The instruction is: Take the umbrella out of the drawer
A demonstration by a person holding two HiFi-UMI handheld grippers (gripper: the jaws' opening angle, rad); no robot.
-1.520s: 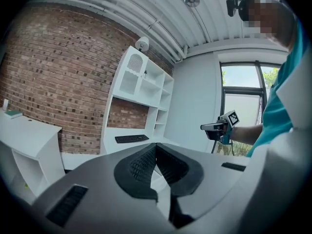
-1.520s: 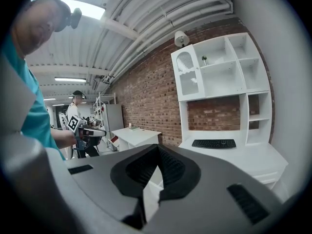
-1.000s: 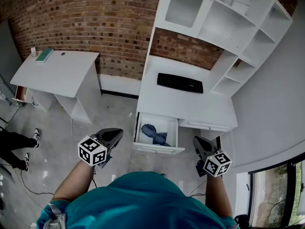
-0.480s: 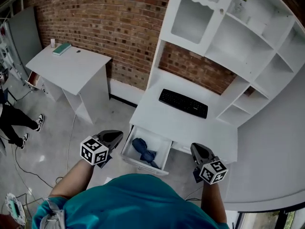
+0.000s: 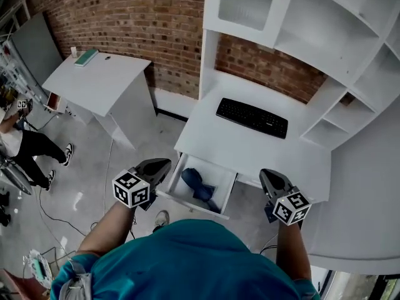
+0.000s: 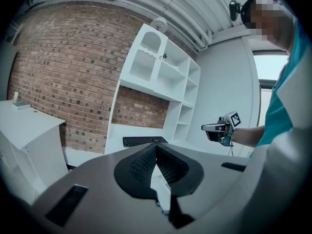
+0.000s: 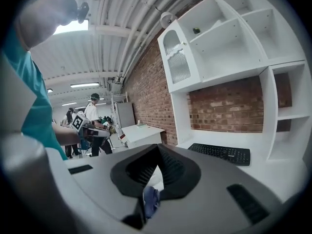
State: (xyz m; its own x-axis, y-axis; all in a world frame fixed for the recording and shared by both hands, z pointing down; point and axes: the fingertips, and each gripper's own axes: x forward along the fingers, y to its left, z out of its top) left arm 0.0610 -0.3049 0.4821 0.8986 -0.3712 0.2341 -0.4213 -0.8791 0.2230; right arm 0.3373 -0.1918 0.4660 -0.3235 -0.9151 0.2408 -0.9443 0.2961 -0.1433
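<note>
A folded dark blue umbrella (image 5: 201,184) lies in the open white drawer (image 5: 175,195) under the desk. A sliver of the umbrella (image 7: 150,200) shows below the right jaws. My left gripper (image 5: 161,165) hovers just left of the drawer, jaws shut and empty. My right gripper (image 5: 267,177) hangs to the drawer's right, over the desk's front edge, jaws shut with nothing between them. In the left gripper view the left gripper (image 6: 156,145) points towards the desk, and the right gripper (image 6: 218,127) shows at the side.
A black keyboard (image 5: 252,117) lies on the white desk (image 5: 215,140), with a white shelf unit (image 5: 325,49) above it. A second white table (image 5: 100,83) stands at the left by the brick wall. A person (image 5: 22,139) stands far left, and cables run over the floor.
Both grippers have come forward, closer to the desk. The drawer with the umbrella now lies right between them. The jaws stayed shut.
</note>
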